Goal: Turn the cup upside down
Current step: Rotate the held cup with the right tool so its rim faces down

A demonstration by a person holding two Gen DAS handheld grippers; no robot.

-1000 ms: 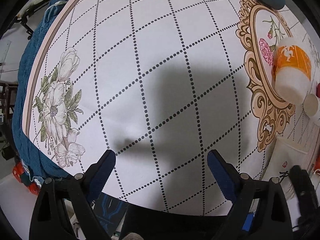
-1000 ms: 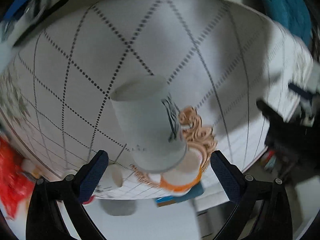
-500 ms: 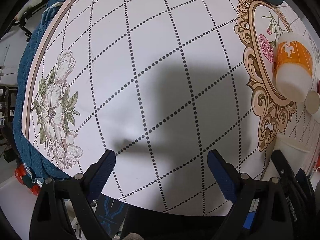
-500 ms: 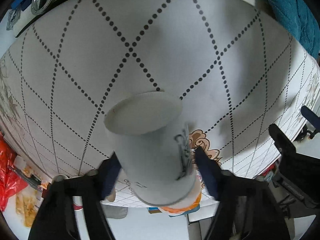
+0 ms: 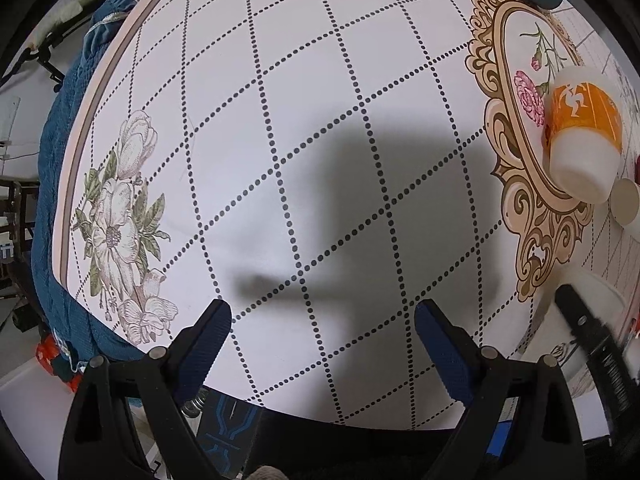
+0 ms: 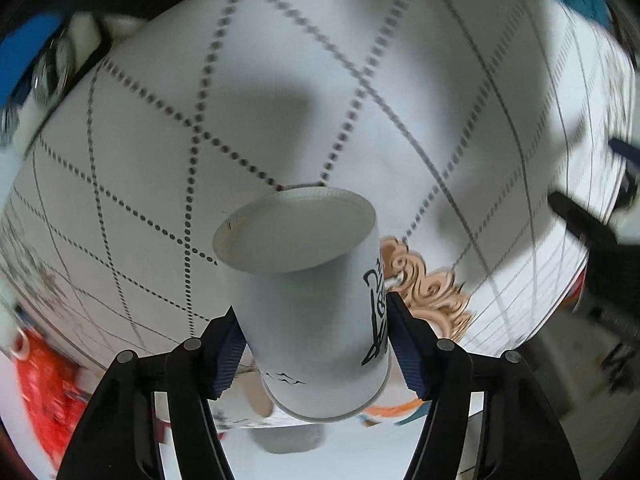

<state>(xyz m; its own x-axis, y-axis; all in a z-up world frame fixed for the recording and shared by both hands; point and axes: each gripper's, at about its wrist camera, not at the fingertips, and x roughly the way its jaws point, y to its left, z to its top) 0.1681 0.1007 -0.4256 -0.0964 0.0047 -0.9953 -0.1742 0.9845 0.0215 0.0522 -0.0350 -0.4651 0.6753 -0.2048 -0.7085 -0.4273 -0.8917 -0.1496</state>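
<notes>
- White paper cup (image 6: 316,304) with black brush-style print on its side sits between my right tongs (image 6: 314,350), clenched on its wall from both sides.
- Cup's closed flat end faces away from the camera toward the surface (image 6: 280,100); the wider rim end is nearest the lens, low in the right wrist view.
- Can't tell whether the cup touches the surface or hangs just above it; its shadow falls on the cloth behind it.
- Blue pads (image 6: 226,354) of the right tongs press flat against the cup's lower wall.
- My left tongs (image 5: 322,346) are released, spread wide with nothing between them, hovering over a bare patch of surface that carries a dark shadow.
- In the left wrist view the right tongs' black frame shows at the lower right edge, with a pale cup shape there; blurred.
- Surface cover is white with a dotted diamond grid, a printed flower cluster (image 5: 120,224) on one side, and a gold scroll frame (image 5: 516,152) on the other.
- Orange-and-white cup (image 5: 582,136) stands on the gold scroll frame, well apart from the left tongs.
- A small white cup (image 5: 626,208) sits just beside it at the frame edge.
- Teal cloth (image 5: 60,184) hangs along the surface's edge by the flowers.
- Right wrist view is motion-blurred at the edges; red item (image 6: 44,396) lower left not identifiable.
</notes>
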